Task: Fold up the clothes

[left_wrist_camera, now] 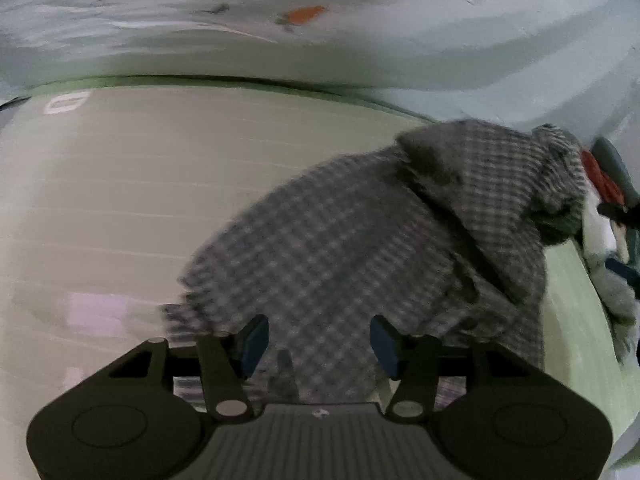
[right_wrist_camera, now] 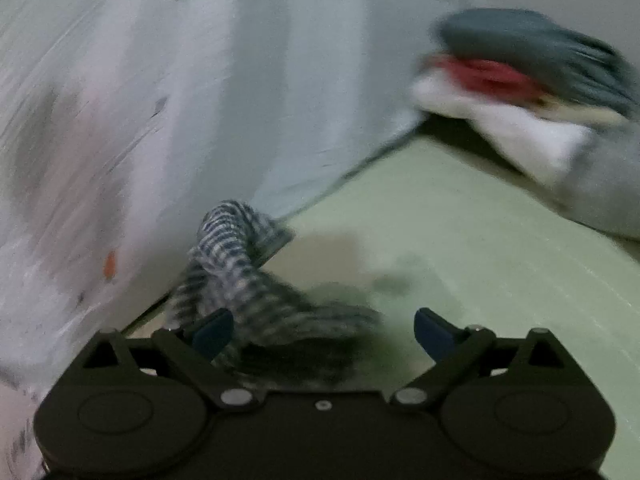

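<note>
On the left side, the left gripper hangs over the checked garment, a grey and white piece that lies in a loose heap on the pale striped mat. Its jaws stand about half apart. The cloth passes under and between the blue pads, but they do not press on it, so this gripper holds nothing. Behind the mat rises a light curtain with small orange marks.

More to the right, in the right wrist view, the right gripper has its jaws spread very wide. A twisted end of the same checked garment lies beside the left pad and partly between the jaws, close against the curtain. This picture is blurred, so I cannot tell for sure whether the left pad touches the cloth, but the jaws are not closed on it.

At the far right, well apart from the garment, a pile of other clothes in grey, red and white waits on the green surface.

I judge that the garment lies released and still crumpled, so the fold is not begun. The next move calls for finding two corners or an edge, closing one gripper on each, and pulling the cloth flat on the mat before any fold.
</note>
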`<state>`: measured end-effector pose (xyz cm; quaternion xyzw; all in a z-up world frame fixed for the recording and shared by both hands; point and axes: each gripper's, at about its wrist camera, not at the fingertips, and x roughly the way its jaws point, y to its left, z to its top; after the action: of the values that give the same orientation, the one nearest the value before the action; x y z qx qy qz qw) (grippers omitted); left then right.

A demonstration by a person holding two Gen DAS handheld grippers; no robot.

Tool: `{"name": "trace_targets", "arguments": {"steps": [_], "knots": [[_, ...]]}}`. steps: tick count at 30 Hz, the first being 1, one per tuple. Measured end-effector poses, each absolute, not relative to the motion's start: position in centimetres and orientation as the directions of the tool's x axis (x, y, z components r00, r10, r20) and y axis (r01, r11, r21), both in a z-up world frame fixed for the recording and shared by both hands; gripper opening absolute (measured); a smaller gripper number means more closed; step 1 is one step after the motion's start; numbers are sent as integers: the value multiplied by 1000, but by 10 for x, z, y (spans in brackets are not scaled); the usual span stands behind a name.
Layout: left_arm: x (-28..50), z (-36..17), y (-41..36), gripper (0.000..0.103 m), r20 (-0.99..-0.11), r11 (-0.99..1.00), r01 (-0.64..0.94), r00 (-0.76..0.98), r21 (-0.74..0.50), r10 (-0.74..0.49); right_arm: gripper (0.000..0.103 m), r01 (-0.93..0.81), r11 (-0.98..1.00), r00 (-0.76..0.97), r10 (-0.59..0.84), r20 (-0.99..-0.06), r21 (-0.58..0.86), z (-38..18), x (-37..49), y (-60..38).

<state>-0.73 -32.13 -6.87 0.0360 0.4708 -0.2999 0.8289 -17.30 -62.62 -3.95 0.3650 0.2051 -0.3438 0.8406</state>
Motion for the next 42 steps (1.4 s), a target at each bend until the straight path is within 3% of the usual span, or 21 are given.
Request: {"name": "trace_targets", "arguments": {"steps": [5,13,17,22,29,30,32,33,34,42], "knots": [[-28,-75,-368,63,-811,762,607,317,-225,-492,98,802,397,594,-451,-666,447,-73,-223,-647],[-49,-116,-448,68,-887,681,692,130,-239,-443,98,811,359,575,-338,-745,462,-114,-236,-658],[-56,-128,-462,70,-911,671,703,81,-235,-404,98,794,389,589,-307,-747,467,-118,-227,-657],[-69,-121,-466,81,-905,612,762,81,-214,-417,98,784,419,590,-271,-761,459,-124,-215,-647],[-83,-122,-473,82,-902,536,824,78,-182,-425,98,794,433,565,-267,-781,426,-127,-215,-630],[-84,-123,-472,78,-902,536,826,85,-174,-424,98,797,432,562,-270,-782,423,-127,-216,-629],[-85,-124,-469,51,-900,539,826,98,-163,-424,98,803,426,555,-277,-785,417,-126,-220,-625],[-81,-123,-466,30,-896,555,814,104,-172,-432,98,806,423,551,-280,-786,414,-125,-221,-624],[-78,-121,-462,19,-892,570,801,111,-181,-439,98,808,421,549,-284,-787,412,-124,-223,-623],[-37,-67,-405,11,-781,700,670,291,-246,-553,98,815,427,535,-293,-793,392,-116,-219,-608]]}}
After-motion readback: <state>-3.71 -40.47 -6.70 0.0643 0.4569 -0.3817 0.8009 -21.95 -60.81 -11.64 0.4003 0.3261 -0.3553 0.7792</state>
